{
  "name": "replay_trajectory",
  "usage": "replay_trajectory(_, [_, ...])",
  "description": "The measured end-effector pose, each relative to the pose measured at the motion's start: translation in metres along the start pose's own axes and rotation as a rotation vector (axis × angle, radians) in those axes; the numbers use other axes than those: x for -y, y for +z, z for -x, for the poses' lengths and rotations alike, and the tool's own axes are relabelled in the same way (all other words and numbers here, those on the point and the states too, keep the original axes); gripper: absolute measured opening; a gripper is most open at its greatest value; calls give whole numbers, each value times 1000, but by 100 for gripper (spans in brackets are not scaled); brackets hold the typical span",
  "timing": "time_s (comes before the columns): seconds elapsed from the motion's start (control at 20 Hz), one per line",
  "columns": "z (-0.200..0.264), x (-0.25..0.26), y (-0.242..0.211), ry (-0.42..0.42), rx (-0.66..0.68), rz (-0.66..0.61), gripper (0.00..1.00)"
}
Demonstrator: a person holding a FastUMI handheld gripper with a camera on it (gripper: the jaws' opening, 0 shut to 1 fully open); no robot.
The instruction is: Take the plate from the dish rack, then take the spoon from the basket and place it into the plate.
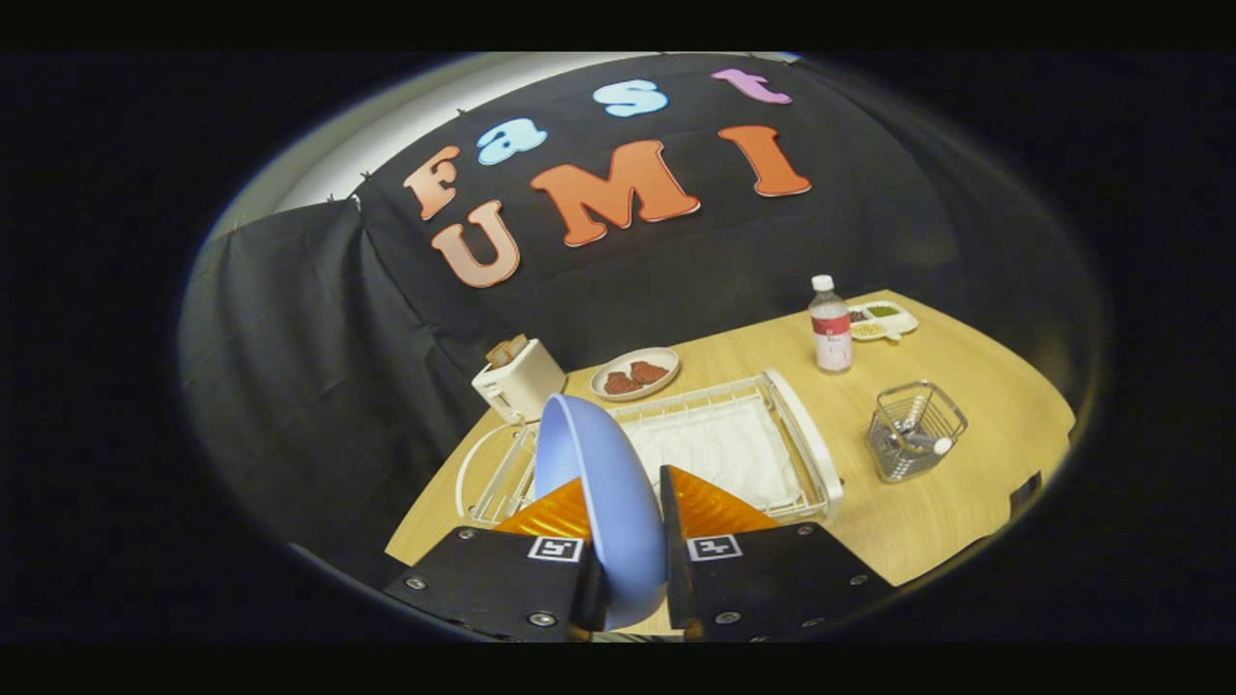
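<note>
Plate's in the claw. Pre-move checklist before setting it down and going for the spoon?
1. Grip: claw shut on the blue plate, both fingers pressing: ok.
2. Plate free of the dish rack: looks lifted, contact cannot tell.
3. Bare table between rack and basket for set-down: ok.
4. Spoon in the wire basket: ok.
5. Bottle stands beyond the basket, apart from it: ok.

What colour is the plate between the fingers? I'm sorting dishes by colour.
Light blue; the plate shows best in the gripper view, clamped by the gripper.
</note>
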State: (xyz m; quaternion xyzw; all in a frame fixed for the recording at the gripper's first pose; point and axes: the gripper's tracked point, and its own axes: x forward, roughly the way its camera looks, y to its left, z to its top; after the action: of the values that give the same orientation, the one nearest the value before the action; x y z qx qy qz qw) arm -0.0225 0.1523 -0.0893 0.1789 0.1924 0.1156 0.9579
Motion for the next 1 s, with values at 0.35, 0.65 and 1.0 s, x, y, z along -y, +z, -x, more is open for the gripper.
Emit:
replay_trajectory(0.35, [6, 22, -91, 63, -135, -188, 25])
replay_trajectory(0.65, [1, 48, -132, 47, -116, -340, 25])
replay_trajectory(1.0, [-7, 69, -159, 11, -107, -471, 26])
